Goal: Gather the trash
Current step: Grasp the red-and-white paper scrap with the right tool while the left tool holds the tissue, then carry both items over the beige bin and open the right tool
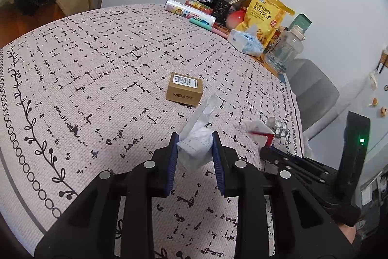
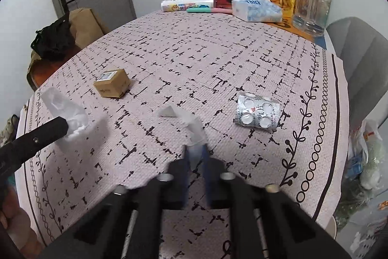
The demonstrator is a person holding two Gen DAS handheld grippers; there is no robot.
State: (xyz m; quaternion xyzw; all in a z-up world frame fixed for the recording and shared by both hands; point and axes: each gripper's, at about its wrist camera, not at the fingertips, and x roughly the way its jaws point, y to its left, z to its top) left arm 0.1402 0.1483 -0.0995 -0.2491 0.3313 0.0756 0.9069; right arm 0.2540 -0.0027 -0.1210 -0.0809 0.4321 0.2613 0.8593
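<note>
We had the left gripper (image 1: 195, 137) clamped on a crumpled clear plastic wrapper (image 1: 197, 137), and the right gripper (image 2: 195, 149) pinched shut on a thin white-and-red wrapper (image 2: 191, 124). Both pieces looked flimsy, so our call for the step was to keep steady pressure and lift straight up, no jerks, or the film could slip out. In the left wrist view the plastic wrapper sat right between the blue pads (image 1: 172, 162), its tail sticking forward past the tips. In the right wrist view the thin wrapper ran forward from between the fingers, its free end hanging over the tablecloth (image 2: 242, 60). Still uncollected: a used blister pack (image 2: 257, 113), just ahead and to the right of the right gripper, and a small cardboard box (image 1: 184, 88), beyond the left gripper's tips. We couldn't tell whether either wrapper was fully clear of the cloth
</note>
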